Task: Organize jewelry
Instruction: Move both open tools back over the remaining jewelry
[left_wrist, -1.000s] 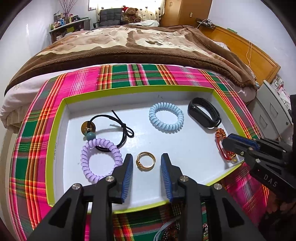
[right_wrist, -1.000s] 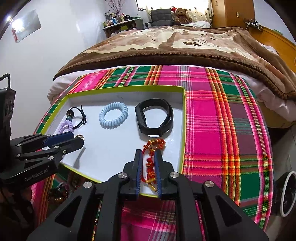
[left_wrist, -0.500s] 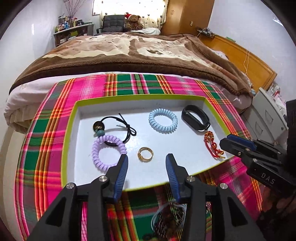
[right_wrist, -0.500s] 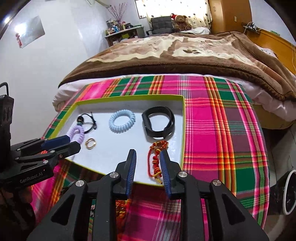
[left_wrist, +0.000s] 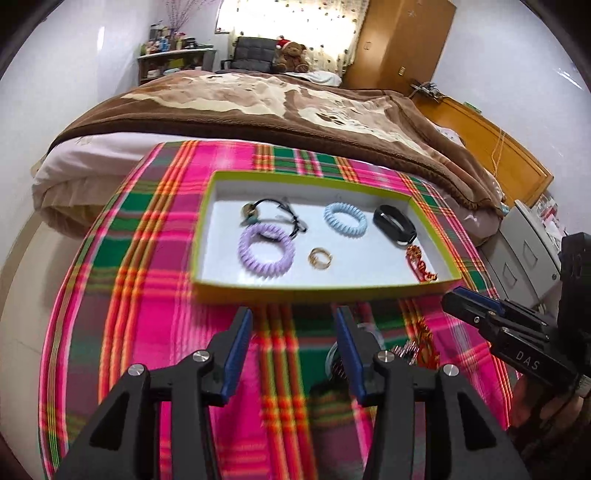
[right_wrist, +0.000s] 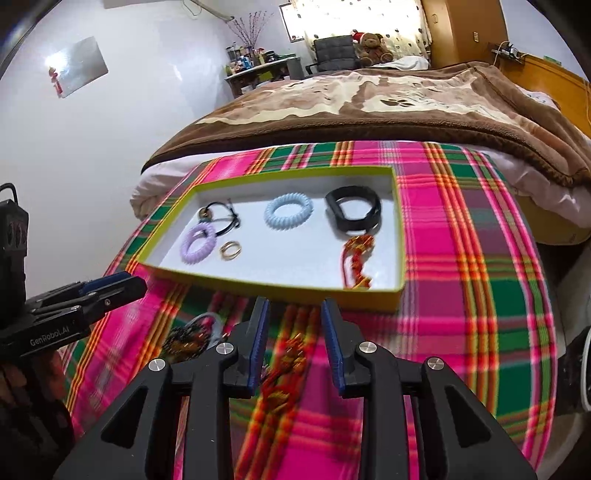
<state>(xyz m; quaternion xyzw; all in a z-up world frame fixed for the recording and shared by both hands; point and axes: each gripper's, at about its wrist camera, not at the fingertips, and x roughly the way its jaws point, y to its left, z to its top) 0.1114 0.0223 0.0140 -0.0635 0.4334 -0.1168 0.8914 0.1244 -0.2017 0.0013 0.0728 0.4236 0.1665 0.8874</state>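
Note:
A green-rimmed white tray (left_wrist: 207, 221) (right_wrist: 397, 236) lies on a plaid cloth. In it are a purple coil band (left_wrist: 266, 250) (right_wrist: 197, 243), a gold ring (left_wrist: 320, 257) (right_wrist: 230, 250), a blue coil band (left_wrist: 345, 221) (right_wrist: 289, 211), a black wristband (left_wrist: 394, 224) (right_wrist: 352, 214), a black cord bracelet (left_wrist: 273, 212) (right_wrist: 219, 216) and a red-gold bracelet (left_wrist: 421, 264) (right_wrist: 356, 262). My left gripper (left_wrist: 293, 352) is open and empty, in front of the tray. My right gripper (right_wrist: 293, 345) is open above a red-gold beaded piece (right_wrist: 286, 365) on the cloth.
A small pile of loose jewelry (left_wrist: 406, 350) (right_wrist: 192, 336) lies on the plaid cloth (left_wrist: 147, 295) between the grippers, in front of the tray. A bed with a brown blanket (left_wrist: 295, 107) is behind. A grey drawer cabinet (left_wrist: 528, 254) stands at right.
My right gripper opened and let go of the red-gold bracelet, which now lies in the tray. Both grippers pulled back and up from the tray to the cloth in front.

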